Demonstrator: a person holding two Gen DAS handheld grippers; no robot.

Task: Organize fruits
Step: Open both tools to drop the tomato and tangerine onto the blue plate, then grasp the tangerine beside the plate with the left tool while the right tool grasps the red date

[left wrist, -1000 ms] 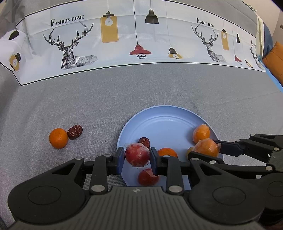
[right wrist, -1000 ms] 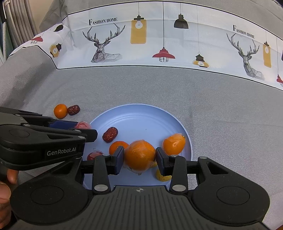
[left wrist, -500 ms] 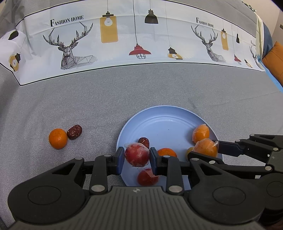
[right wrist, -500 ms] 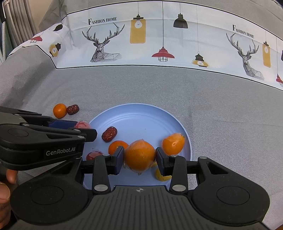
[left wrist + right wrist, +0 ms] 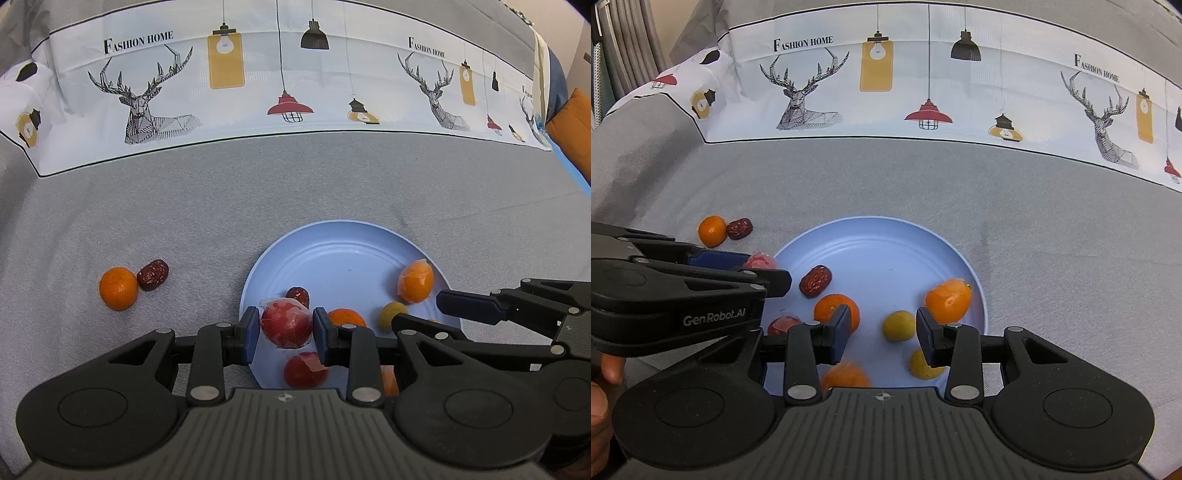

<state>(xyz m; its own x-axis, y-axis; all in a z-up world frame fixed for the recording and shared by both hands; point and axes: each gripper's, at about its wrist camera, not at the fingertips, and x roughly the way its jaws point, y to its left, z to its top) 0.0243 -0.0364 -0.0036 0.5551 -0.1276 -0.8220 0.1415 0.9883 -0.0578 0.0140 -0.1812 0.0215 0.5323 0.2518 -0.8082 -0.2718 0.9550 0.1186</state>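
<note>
The blue plate was the collecting point, and both hands hung over its near edge for that reason.

The left gripper had its fingers clamped on a red fruit in clear wrap, one pad on each side. It held the fruit above the plate's near-left part, seemingly so that letting go would drop it inside the rim rather than onto the grey cloth.

The right gripper stood with its fingers apart and nothing between them. A blurred orange fruit showed just below them on the plate's near side. The blur suggested it was in motion, probably just let go.

Several fruits already lay on the plate:
- a dark date at the left
- a bare orange near the middle
- a small yellow fruit beside that orange
- a wrapped orange against the right rim
- a second red fruit at the near edge

Two pieces remained off the plate, well to its left and touching each other: a loose orange and a loose date. By my reading they were the last to be gathered, and the left hand sat nearer to them.
</note>
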